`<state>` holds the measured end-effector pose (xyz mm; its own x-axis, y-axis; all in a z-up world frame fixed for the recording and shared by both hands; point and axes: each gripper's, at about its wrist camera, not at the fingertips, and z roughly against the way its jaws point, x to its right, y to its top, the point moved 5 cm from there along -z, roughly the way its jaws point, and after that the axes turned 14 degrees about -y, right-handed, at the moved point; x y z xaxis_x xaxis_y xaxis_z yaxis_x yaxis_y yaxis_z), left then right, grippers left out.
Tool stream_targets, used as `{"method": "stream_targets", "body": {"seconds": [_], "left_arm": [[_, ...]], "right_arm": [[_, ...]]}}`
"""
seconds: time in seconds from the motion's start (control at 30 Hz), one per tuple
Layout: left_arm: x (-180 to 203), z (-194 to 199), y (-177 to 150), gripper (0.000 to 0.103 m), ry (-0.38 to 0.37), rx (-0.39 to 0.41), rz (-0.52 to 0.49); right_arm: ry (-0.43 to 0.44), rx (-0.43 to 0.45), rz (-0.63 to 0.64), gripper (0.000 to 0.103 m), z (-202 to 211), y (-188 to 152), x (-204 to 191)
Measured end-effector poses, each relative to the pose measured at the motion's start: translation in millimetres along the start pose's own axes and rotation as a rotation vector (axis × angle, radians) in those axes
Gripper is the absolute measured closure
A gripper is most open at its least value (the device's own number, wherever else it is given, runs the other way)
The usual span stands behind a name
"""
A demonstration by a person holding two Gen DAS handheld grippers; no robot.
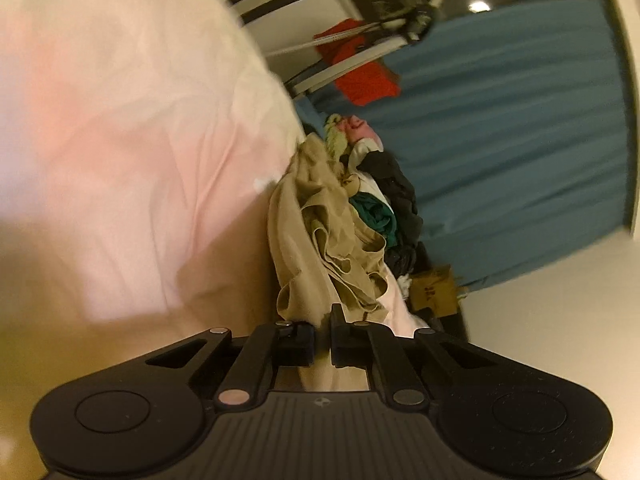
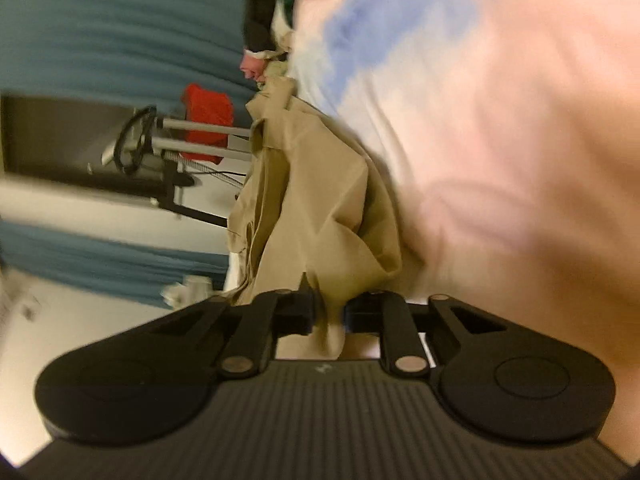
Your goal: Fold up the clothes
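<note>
Left claw (image 1: 322,334) and right claw (image 2: 328,316) each clench the tan garment (image 1: 320,240) (pinched apart, probably to spread it for folding) beside the pink sheet (image 1: 120,120).

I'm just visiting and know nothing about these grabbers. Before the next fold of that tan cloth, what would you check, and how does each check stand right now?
1. Left gripper has cloth: ok, its fingers are closed on fabric that seems to be the tan garment.
2. Right gripper has cloth: ok, the tan garment is pinched between its fingers.
3. Garment spread flat between the grips: not ok, it hangs bunched and creased.
4. Garment free of the laundry pile: cannot tell, they overlap in view.
5. Pink sheet has room for the fold: cannot tell, the view is close and blurred.
</note>
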<state>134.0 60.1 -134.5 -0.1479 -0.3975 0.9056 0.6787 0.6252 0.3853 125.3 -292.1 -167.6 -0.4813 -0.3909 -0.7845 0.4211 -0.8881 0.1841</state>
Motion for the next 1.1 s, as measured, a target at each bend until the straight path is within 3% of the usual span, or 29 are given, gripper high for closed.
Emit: {"method": "stream_targets", "body": {"seconds": [0.17,0.3,0.43,0.63,0.93,1.0,1.1], "left_arm": [[35,42,-4,0.097,-0.046,0.029,-0.068],[65,89,-22,0.098,-0.083,0.02,-0.106],[82,150,-58,0.097,-0.109,-0.003,-0.083],[90,218,-108,0.097,-0.088,0.001,-0.059],[95,146,-67,0.097,-0.011,-0.082,-0.139],[96,130,-57,0.097,0.006,-0.101,-0.157],[89,75,-32,0.097,0.082,-0.113,-0.187]], "right_arm": [[0.067,0.014,0.105,0.091,52,-11,-21],[0.079,0.033,0.133,0.091,106,-36,-11],[0.09,0.053,0.159,0.091,161,-62,0],[0.097,0.076,0.195,0.091,229,-92,11],[0.027,0.049,0.215,0.091,202,-63,-10],[0.0,0.046,0.206,0.091,184,-45,-26],[-0.059,0.05,0.193,0.09,142,-13,-50]]}}
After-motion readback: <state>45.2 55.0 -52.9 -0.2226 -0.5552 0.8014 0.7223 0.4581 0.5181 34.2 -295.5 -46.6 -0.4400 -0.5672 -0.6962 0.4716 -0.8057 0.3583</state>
